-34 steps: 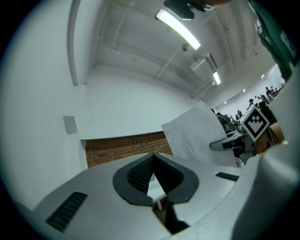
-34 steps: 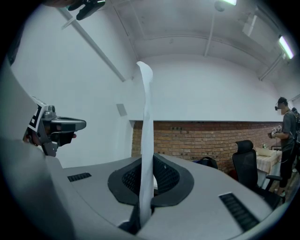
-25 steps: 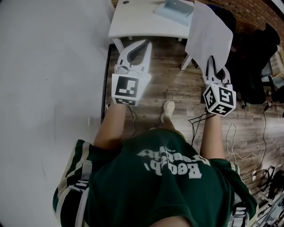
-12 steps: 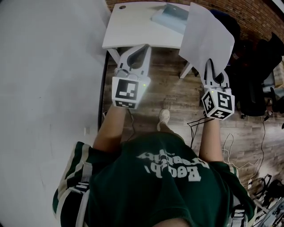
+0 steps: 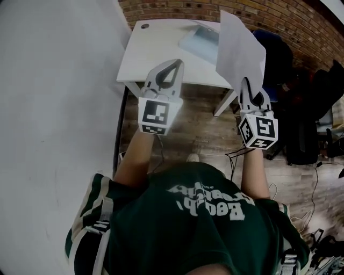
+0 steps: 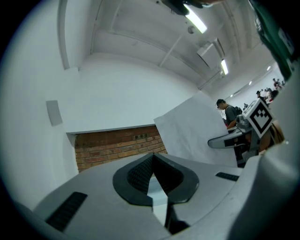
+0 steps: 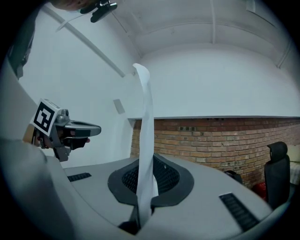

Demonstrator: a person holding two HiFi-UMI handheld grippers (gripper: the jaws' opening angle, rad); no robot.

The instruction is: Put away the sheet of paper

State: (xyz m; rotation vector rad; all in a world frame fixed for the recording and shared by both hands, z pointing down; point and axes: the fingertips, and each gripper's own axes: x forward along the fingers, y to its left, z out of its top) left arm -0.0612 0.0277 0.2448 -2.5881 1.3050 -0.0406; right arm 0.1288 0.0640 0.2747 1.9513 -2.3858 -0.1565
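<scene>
Jaws of right gripper (image 5: 246, 84) clamp sheet of paper (image 5: 239, 51); left gripper (image 6: 153, 154) jaws closed — empty.

white desk (image 5: 156, 51) is standing on the wood-plank floor (image 5: 199, 129), and a pale blue flat item (image 5: 200, 38) is lying on its far right part. a small dark round spot (image 5: 144, 25) is sitting near its far left corner, and cables (image 5: 309, 198) are trailing across the floor at right.

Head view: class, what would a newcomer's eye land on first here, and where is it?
The white sheet of paper stands upright at upper right, its lower edge pinched in the right gripper. Left of it the empty left gripper, jaws shut, points at a white table before a brick wall.
</scene>
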